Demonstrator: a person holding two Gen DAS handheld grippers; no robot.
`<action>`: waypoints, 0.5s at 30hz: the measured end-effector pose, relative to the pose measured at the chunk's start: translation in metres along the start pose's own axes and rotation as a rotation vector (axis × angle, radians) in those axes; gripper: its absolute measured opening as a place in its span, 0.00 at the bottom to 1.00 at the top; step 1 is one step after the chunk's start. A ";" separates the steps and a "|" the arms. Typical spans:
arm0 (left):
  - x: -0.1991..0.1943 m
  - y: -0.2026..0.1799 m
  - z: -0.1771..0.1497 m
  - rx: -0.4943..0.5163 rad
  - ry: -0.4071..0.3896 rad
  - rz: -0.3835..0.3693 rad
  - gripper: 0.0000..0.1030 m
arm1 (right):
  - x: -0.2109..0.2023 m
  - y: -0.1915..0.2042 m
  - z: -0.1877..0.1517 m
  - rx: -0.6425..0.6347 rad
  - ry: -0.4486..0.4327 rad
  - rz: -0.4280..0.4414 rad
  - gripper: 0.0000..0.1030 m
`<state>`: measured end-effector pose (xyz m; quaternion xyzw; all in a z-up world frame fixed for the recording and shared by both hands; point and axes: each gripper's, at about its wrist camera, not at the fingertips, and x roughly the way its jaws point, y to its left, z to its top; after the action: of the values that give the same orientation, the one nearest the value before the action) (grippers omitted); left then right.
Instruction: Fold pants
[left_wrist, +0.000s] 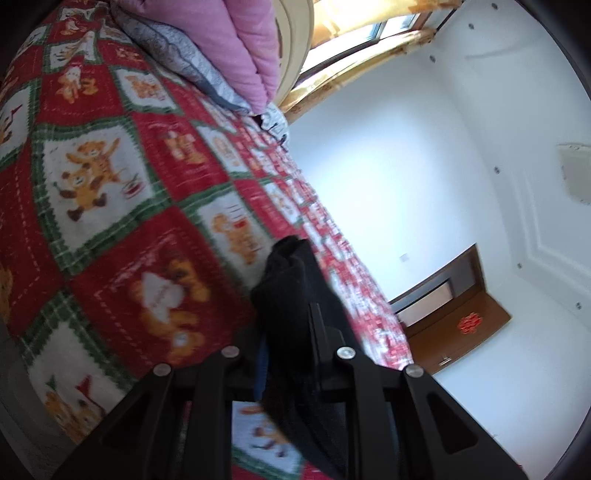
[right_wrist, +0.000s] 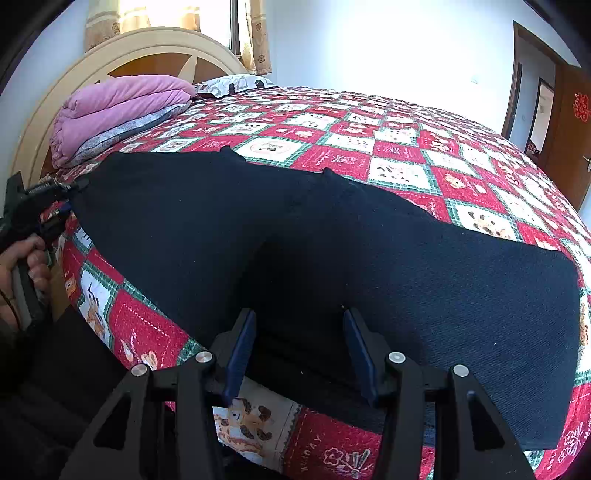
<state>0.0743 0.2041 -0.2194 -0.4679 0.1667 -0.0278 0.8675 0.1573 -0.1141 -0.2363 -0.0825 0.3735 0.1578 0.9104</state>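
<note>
Pants (right_wrist: 295, 236): black, spread flat across the centre of the right wrist view, lying on the bed.
Bed (right_wrist: 406, 147): red, white and green patchwork quilt with bear prints.
Left tongs (left_wrist: 286, 332): pinched narrow on a bunched black corner of the pants; in the right wrist view they sit at the left edge, at the pants' end, with a hand (right_wrist: 22, 266) on the grip.
Right tongs (right_wrist: 299, 325): about half open over the pants' near edge, pads clear of the cloth.
Pink blanket (right_wrist: 122, 107): folded, upper left, by the headboard.
</note>
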 end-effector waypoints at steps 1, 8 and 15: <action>0.000 -0.004 0.001 0.004 0.001 -0.012 0.18 | -0.001 0.001 -0.001 -0.001 -0.001 0.000 0.50; -0.003 -0.038 0.005 0.058 -0.003 -0.083 0.18 | -0.010 -0.001 0.006 0.024 -0.008 0.000 0.50; -0.002 -0.084 0.006 0.152 0.028 -0.201 0.18 | -0.040 -0.021 0.018 0.077 -0.010 0.014 0.50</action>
<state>0.0830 0.1618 -0.1466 -0.4147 0.1285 -0.1336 0.8909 0.1494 -0.1378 -0.1949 -0.0439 0.3754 0.1500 0.9136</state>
